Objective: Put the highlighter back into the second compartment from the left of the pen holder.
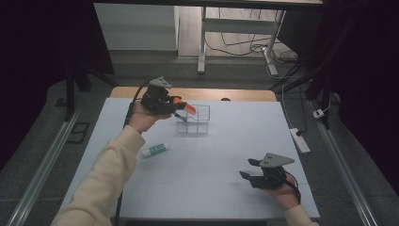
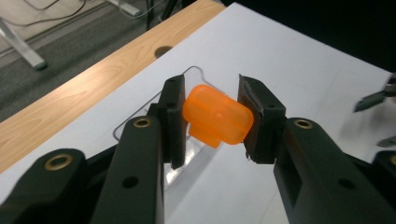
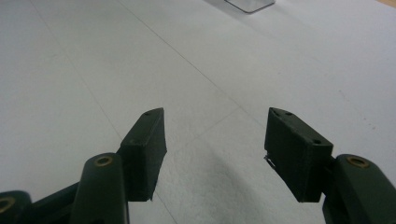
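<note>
Here the left gripper [image 2: 211, 122] is seen closed about an orange marker [image 2: 217, 121], its two black pads pressed against the rounded cap end from either side, so that the jaws stand only as far apart as the barrel is thick. In the high view the orange marker [image 1: 184, 105] is carried above the near left corner of a clear divided box [image 1: 201, 128], tilted with its far end pointing toward the compartments. The marker is judged light, stiff and smooth-skinned plastic, likely to twist or slide between the pads if pinched too near its rounded tip; a hold across the straight part of the barrel would be steadier. The right gripper [image 3: 215, 156] is kept with its jaws parted and nothing between them, low over the white table [image 1: 221, 155]. A green-capped glue stick [image 1: 155, 150] lies apart, near the left forearm.
</note>
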Motion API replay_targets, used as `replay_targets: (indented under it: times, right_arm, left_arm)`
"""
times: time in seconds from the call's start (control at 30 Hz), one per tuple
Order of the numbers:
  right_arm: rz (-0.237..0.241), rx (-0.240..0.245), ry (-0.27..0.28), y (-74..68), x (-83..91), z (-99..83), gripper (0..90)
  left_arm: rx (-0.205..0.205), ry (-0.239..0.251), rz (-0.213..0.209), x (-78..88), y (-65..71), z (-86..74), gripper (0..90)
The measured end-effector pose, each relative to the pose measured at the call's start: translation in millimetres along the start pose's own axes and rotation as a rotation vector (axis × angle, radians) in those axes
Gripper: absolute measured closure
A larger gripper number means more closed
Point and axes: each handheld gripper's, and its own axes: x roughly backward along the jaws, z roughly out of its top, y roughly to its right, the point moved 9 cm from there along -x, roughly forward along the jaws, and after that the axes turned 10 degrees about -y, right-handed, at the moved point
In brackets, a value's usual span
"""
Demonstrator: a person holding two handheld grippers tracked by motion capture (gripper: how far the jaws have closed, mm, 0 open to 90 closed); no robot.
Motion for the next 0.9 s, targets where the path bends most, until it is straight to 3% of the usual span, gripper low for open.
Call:
replay_targets:
  times: [0.47, 0.9]
  right_arm:
    - [0.005, -0.003, -0.003, 0.5, -2.0, -1.1, 37.2]
    - [0.008, -0.007, -0.014, 1.2, -2.9, -2.5, 37.0]
  left_arm:
    - [0.031, -0.089, 0.032, -23.0, -19.0, 6.7, 63.5]
    - [0.04, -0.122, 0.037, -35.1, -26.4, 6.8, 63.3]
